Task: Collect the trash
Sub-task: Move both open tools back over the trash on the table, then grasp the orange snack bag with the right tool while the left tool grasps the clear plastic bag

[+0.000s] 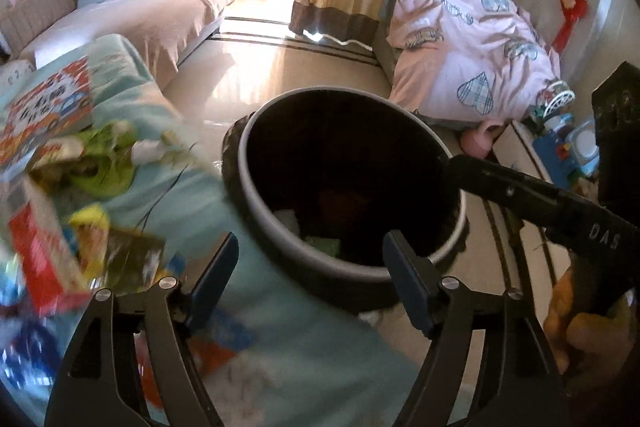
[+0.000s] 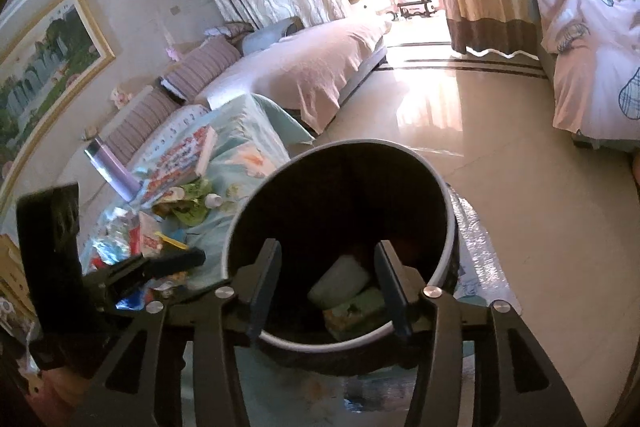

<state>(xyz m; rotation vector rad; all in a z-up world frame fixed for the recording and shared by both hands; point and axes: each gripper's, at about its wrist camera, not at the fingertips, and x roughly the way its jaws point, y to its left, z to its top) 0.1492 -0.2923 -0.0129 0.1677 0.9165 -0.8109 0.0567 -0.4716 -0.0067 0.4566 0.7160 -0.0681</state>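
Note:
A dark round trash bin [image 1: 340,261] with a pale rim [image 2: 320,345] stands on the floor beside a light blue cover. Inside it lie a white piece [image 2: 340,281] and a green packet [image 2: 356,307]. My right gripper [image 2: 328,247] is open above the bin's mouth, with nothing between its pads. My left gripper [image 1: 312,241] is open over the bin's near rim and is also empty. A right gripper finger [image 1: 500,183] reaches over the rim from the right. Wrappers and scraps [image 1: 100,163] [image 2: 188,203] and a red-and-white carton [image 1: 44,259] lie on the blue cover.
A colourful book [image 2: 180,155] and a purple bottle [image 2: 110,167] lie on the blue cover [image 1: 288,367]. A pink-covered bed [image 2: 312,63] stands behind, a pink heart-print quilt [image 1: 460,39] at the right, and toys [image 1: 560,131] near it. Glossy floor [image 2: 500,167] runs to the curtains.

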